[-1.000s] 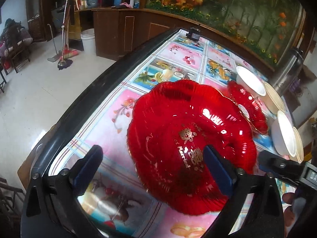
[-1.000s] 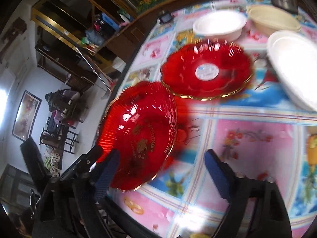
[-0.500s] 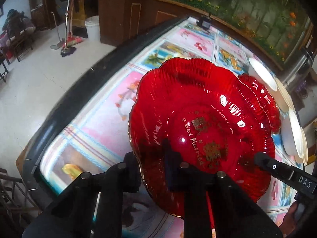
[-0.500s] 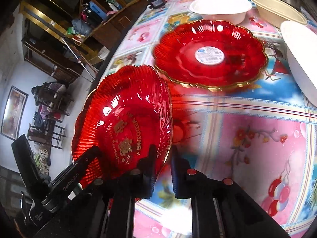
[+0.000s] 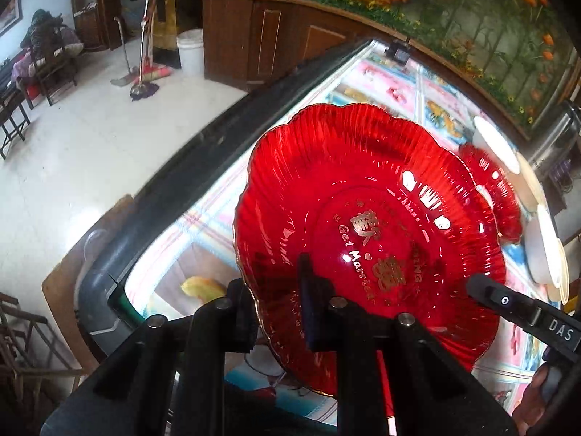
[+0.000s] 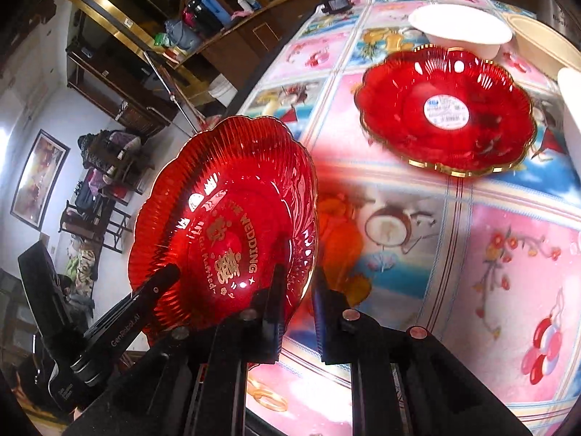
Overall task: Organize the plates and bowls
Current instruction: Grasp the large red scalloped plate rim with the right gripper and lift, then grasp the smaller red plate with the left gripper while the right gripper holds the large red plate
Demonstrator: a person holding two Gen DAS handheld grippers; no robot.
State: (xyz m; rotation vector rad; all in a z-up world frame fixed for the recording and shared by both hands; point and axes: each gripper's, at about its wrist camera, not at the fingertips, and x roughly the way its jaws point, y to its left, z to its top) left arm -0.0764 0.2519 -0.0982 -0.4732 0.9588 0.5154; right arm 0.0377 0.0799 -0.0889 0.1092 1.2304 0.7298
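A red scalloped plate with gold lettering (image 5: 370, 225) is lifted and tilted above the table. My left gripper (image 5: 279, 301) is shut on its near rim. My right gripper (image 6: 296, 305) is shut on its opposite rim; the plate (image 6: 225, 225) also shows in the right wrist view. A second red plate with a white sticker (image 6: 445, 109) lies flat on the table beyond, seen edge-on in the left wrist view (image 5: 497, 189). White bowls (image 6: 459, 27) stand behind it.
The table has a colourful patterned cloth (image 6: 508, 254) and a dark edge (image 5: 174, 181) at the left. A cream bowl (image 6: 544, 43) and a metal pot (image 5: 555, 138) stand at the far side. White bowls (image 5: 544, 250) line the right. Floor and chairs lie past the edge.
Both grippers closed on the gold-lettered red plate's rims and lifted it, tilted, off the table. The second red plate stayed in place.
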